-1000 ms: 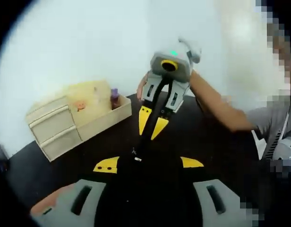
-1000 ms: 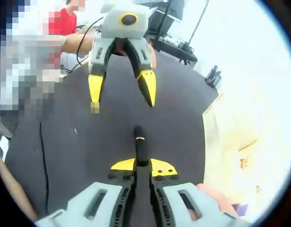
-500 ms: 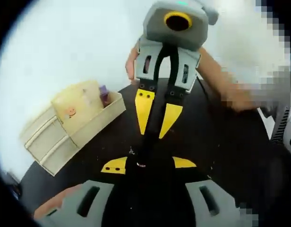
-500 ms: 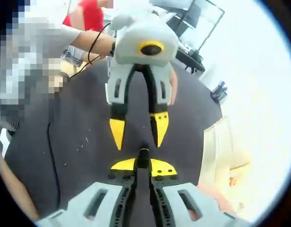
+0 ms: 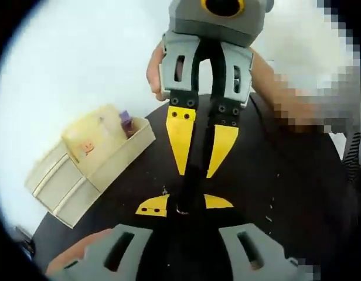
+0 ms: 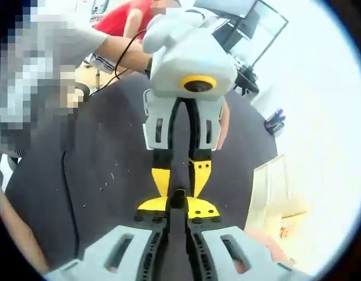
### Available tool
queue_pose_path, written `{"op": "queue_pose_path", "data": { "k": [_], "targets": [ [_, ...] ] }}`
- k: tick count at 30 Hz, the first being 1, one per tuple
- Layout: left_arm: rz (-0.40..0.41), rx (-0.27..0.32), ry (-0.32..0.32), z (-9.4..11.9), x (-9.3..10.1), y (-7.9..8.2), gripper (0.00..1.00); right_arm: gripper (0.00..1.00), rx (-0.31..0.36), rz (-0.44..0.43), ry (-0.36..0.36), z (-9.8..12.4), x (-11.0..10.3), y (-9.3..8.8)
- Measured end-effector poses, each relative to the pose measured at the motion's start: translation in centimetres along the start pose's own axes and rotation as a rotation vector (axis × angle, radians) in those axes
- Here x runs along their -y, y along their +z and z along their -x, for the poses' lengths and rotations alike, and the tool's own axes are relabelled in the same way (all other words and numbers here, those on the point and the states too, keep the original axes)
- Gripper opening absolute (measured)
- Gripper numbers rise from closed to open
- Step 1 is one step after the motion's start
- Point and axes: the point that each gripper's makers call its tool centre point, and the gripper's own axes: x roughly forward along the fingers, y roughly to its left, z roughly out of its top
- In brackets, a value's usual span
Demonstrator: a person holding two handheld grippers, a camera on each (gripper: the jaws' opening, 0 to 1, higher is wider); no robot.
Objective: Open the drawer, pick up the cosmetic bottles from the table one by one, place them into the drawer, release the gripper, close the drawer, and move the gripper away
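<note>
Grippers nose to nose, both clamping black bottle (image 5: 195,158), drawer unit (image 5: 81,175) aside.

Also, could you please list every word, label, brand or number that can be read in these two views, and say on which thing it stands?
No text can be read in these views.
The drawer cabinet carries a small orange sticker; it looks like a picture, too blurred to tell any letters.
The thin dark bottle between the grippers has a light band near one end, with no legible print.
</note>
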Motion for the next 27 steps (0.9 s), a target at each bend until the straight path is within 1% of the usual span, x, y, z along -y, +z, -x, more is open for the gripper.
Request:
{"op": "queue_pose_path", "data": {
  "k": [2,6,14,20,23,25,27],
  "targets": [
    [-0.006,0.003,0.002,-0.2,0.1,-0.1,0.14,0.06,0.007,-0.009,0.001,0.0,0.1,0.0],
    [-0.017,0.013,0.013,-0.3,-0.3,-0.2,0.08,0.06,0.012,-0.016,0.001,0.0,0.2,-0.2],
    [-0.034,0.031,0.05,-0.5,-0.6,-0.1,0.07,0.07,0.031,-0.038,0.0,0.2,0.5,-0.7],
    [-0.032,0.026,0.062,-0.3,-1.1,-0.1,0.06,0.07,0.044,-0.042,-0.008,0.2,0.9,-0.6],
    [-0.02,0.022,0.073,-0.1,-1.3,-0.2,0.06,0.07,0.052,-0.044,-0.028,0.3,1.2,-0.4],
    [-0.005,0.023,0.08,0.1,-1.5,-0.2,0.06,0.09,0.047,-0.048,-0.037,0.3,1.3,-0.5],
    [0.01,0.02,0.084,0.5,-1.7,-0.3,0.06,0.15,0.05,-0.055,-0.043,0.7,1.5,-0.7]
  ]
}}
